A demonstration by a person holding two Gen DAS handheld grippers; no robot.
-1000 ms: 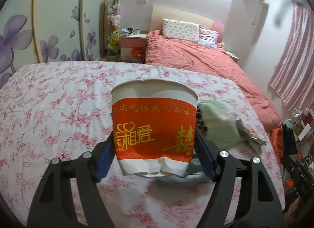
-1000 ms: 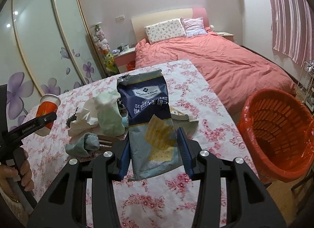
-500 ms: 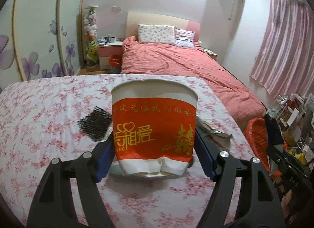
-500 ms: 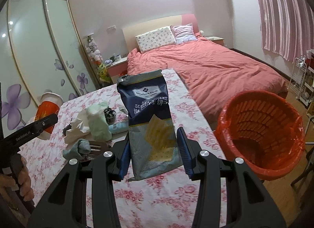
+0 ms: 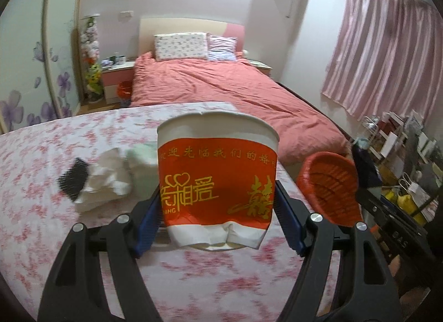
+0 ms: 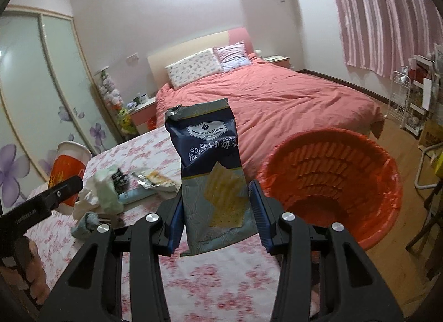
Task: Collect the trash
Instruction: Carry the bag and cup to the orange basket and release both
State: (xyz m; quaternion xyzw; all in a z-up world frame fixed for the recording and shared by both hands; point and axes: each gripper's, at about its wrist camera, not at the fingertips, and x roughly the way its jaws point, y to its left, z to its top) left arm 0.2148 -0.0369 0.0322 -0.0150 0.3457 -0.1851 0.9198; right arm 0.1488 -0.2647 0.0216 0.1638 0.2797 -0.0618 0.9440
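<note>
Tongs (image 5: 217,218) grip an upright cup (image 5: 217,180); the orange basket (image 6: 332,180) looks empty.

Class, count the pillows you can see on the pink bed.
2: a flowered pillow on the left at the headboard, and a striped pillow beside it on the right. Others may lie hidden behind them.

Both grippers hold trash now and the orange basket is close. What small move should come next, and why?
Probably carry the right gripper a little further right, over the orange basket, before opening. It is shut on the cracker bag, which hangs above the floral cloth, beside the basket's rim.
</note>
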